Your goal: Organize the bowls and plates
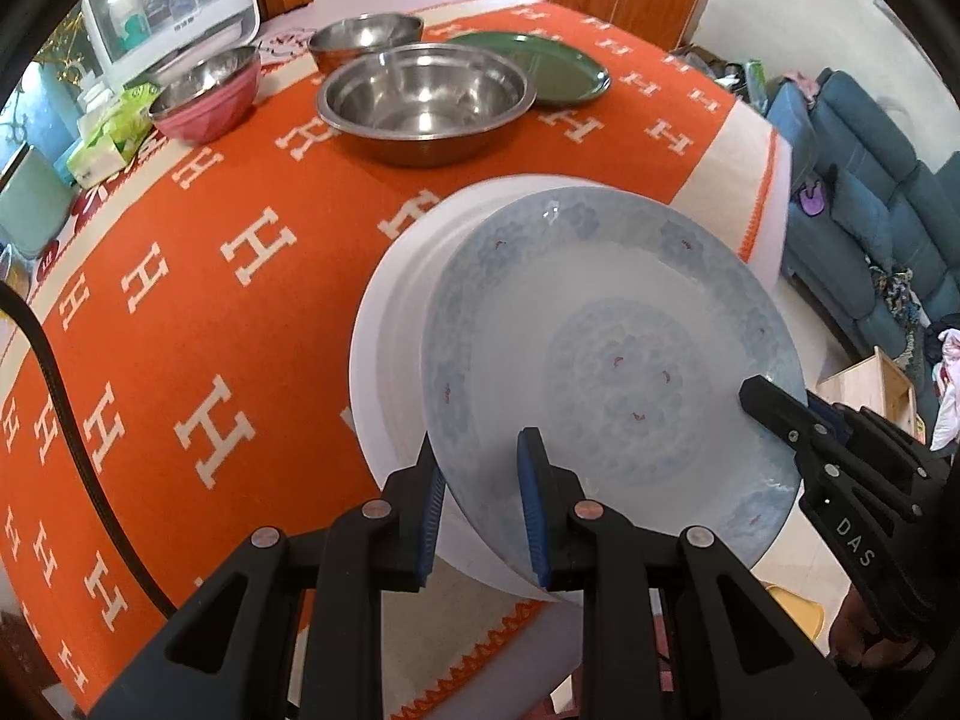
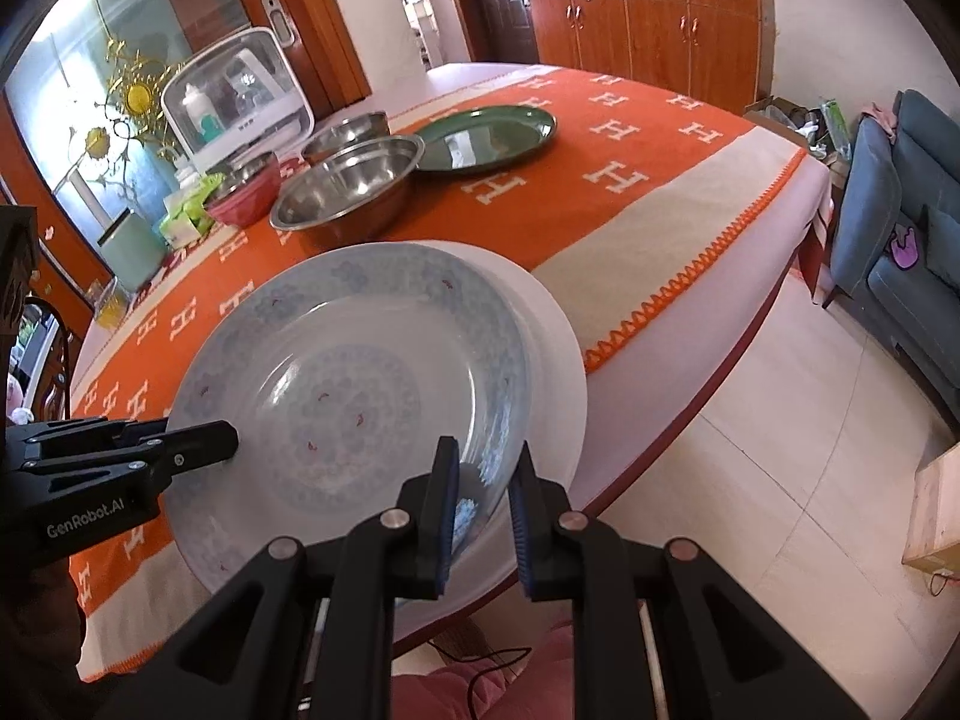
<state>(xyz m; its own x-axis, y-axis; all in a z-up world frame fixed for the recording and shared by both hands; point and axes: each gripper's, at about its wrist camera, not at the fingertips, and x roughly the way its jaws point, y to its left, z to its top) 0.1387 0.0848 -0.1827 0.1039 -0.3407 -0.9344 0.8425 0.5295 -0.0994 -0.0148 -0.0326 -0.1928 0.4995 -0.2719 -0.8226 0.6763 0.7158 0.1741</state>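
A pale blue flowered plate lies tilted on a plain white plate at the near table edge. My left gripper is shut on the blue plate's near-left rim. My right gripper is shut on its right rim; it also shows in the left wrist view. The blue plate and white plate show in the right wrist view, with the left gripper at the plate's left rim. Further back stand a large steel bowl, a smaller steel bowl, a pink bowl and a green plate.
The round table has an orange cloth with white H marks. A white cabinet box and a tissue pack stand at the far left. A blue sofa and a wooden box are on the floor side to the right.
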